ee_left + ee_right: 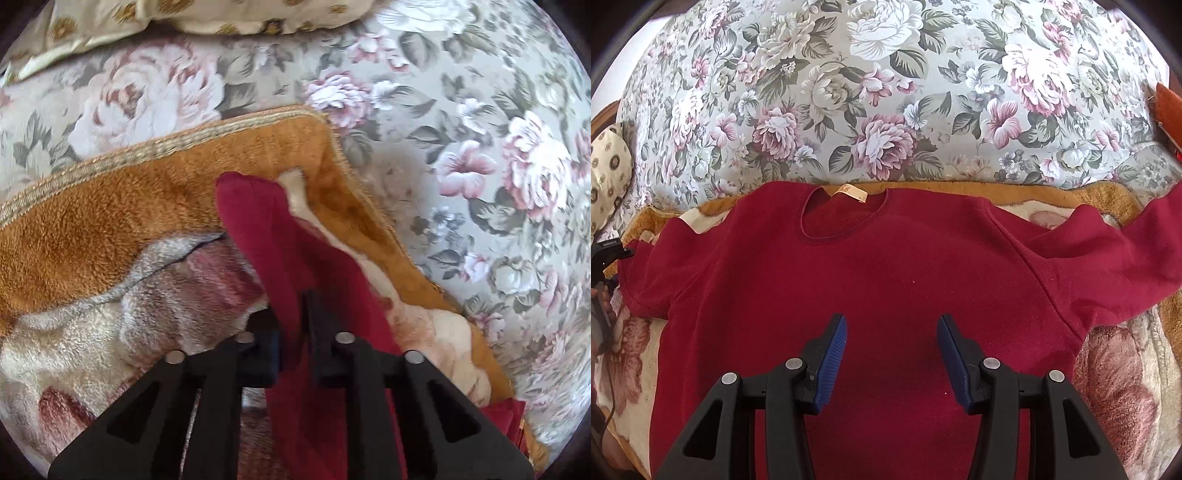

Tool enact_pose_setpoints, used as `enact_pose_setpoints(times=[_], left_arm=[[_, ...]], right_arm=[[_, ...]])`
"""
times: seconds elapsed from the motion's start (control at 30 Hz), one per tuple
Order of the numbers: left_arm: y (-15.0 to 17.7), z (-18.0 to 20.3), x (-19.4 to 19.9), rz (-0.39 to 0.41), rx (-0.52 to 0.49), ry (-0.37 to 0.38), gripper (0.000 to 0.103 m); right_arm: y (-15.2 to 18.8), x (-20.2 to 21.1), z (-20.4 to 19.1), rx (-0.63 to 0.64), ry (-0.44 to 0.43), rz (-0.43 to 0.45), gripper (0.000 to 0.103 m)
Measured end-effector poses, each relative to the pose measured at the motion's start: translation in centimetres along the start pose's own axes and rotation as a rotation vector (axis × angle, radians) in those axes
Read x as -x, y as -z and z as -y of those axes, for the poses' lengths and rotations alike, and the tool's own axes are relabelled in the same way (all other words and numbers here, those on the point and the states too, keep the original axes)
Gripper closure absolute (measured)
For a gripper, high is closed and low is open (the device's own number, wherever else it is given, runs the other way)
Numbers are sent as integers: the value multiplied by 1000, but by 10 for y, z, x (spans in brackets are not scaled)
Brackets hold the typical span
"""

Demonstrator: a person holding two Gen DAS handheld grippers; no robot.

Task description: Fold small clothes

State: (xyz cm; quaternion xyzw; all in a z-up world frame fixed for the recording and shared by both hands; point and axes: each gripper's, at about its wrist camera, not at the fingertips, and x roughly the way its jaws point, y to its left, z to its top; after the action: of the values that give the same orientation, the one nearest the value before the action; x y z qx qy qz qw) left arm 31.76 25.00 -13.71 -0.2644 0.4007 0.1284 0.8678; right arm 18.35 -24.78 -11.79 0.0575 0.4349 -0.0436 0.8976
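A dark red sweater (886, 280) lies flat, front up, on a plush blanket (1115, 369), neck hole and cream label (849, 192) at the far side, both sleeves spread out. My right gripper (891, 325) is open and empty, hovering over the sweater's chest. My left gripper (293, 295) is shut on the sweater's left sleeve (273, 240), whose cuff sticks out past the fingers. The left gripper also shows at the left edge of the right wrist view (609, 251), at the sleeve's end.
The blanket has an orange border (129, 206) and lies on a floral bedspread (886, 92). A cream patterned pillow (221, 14) lies at the far edge. An orange object (1169, 107) sits at the far right.
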Motion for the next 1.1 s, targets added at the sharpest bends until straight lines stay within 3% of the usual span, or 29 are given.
enact_pose_setpoints(times=[0.07,0.2,0.3,0.37,0.53,0.63,0.67,0.7,0.73,0.77,0.8,0.83,0.9,0.97,1.03,1.1], left_arm=[[9,25,25,13,-34,106,95],[54,107,101,79,-240,304,95],[104,169,134,39,-350,446,97],[145,208,132,-39,-411,506,98],[253,269,79,-271,-508,512,98],[294,285,77,-345,-634,468,93],[298,284,85,-337,-666,472,91],[296,283,97,-325,-694,497,80],[291,279,113,-304,-714,527,60],[284,271,128,-278,-723,539,48],[275,262,144,-230,-723,535,26],[264,248,159,-177,-712,535,21],[245,226,181,-73,-688,525,21],[230,206,186,21,-656,444,21],[215,186,176,105,-612,357,21],[203,173,154,114,-577,276,21]], right_arm=[[-1,6,3,-5,-7,10,54],[-6,24,15,-21,6,59,54],[-9,37,32,-66,11,85,54],[-10,43,43,-92,21,89,54],[-9,47,72,-135,51,73,54],[-8,46,88,-166,46,53,54],[-8,47,92,-175,29,55,54],[-8,47,95,-178,14,56,54],[-9,46,95,-178,2,55,54],[-11,44,95,-183,-18,53,54],[-12,41,96,-196,-45,47,52],[-14,37,94,-205,-70,36,51],[-18,26,87,-215,-120,4,51],[-19,14,79,-219,-138,-40,51],[-21,3,70,-186,-98,-68,51],[-24,-9,62,-142,-43,-55,51]])
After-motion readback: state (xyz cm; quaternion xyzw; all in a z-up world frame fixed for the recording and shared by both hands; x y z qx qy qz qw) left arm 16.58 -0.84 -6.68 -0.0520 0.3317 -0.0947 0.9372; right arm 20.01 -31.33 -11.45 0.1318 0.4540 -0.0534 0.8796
